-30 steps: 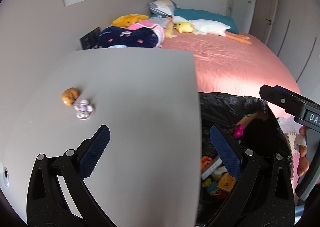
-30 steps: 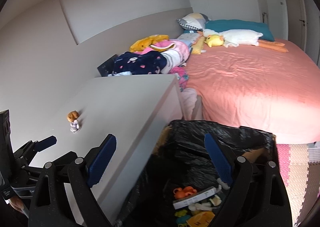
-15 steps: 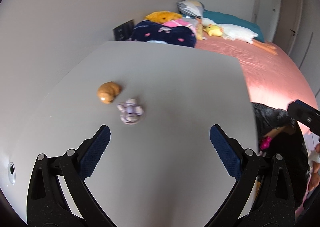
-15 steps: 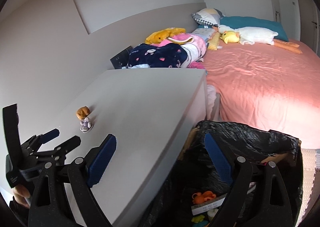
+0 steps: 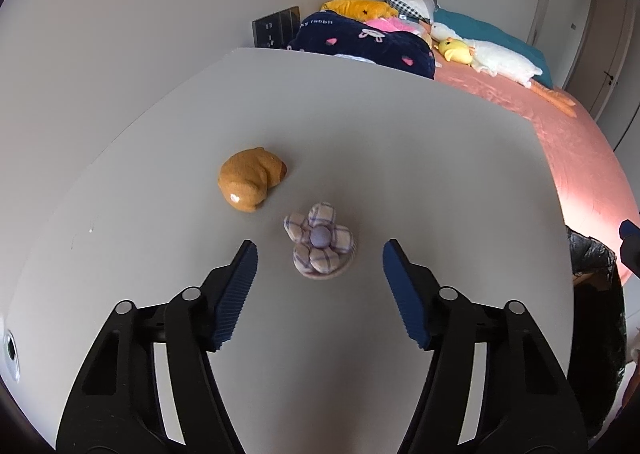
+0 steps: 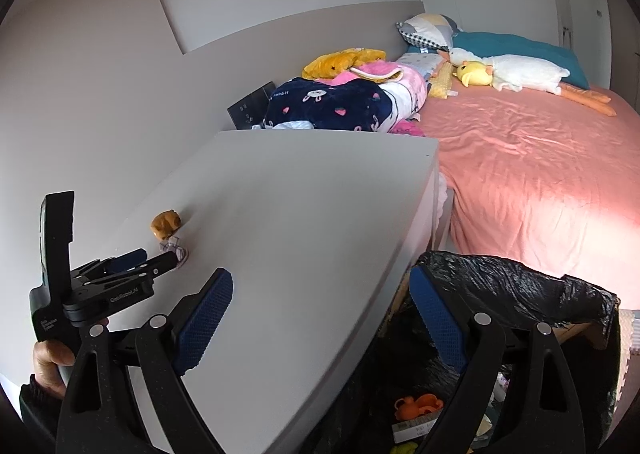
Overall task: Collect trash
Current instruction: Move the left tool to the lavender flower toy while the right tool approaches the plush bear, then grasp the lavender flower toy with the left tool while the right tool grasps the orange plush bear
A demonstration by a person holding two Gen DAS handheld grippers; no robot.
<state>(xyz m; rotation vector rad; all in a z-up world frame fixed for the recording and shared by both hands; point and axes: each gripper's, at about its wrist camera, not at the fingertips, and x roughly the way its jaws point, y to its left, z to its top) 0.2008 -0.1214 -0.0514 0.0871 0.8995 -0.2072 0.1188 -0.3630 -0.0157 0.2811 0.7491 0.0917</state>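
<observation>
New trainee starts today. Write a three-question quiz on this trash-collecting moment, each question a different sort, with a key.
1. True or false: the left gripper is clamped on the plaid fabric flower.
2. Which item lies nearest the flower? A) brown bear figure B) yellow duck plush C) teal pillow
3. Fill in: beside the grey tabletop, under the right gripper, is a black ____.

Key: 1 false; 2 A; 3 trash bag.

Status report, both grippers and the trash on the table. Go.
Left gripper open, jaws just been closing, plaid fabric flower ahead between them, untouched. Right gripper open, empty, by black trash bag. Brown bear figure beside flower, apart.
</observation>
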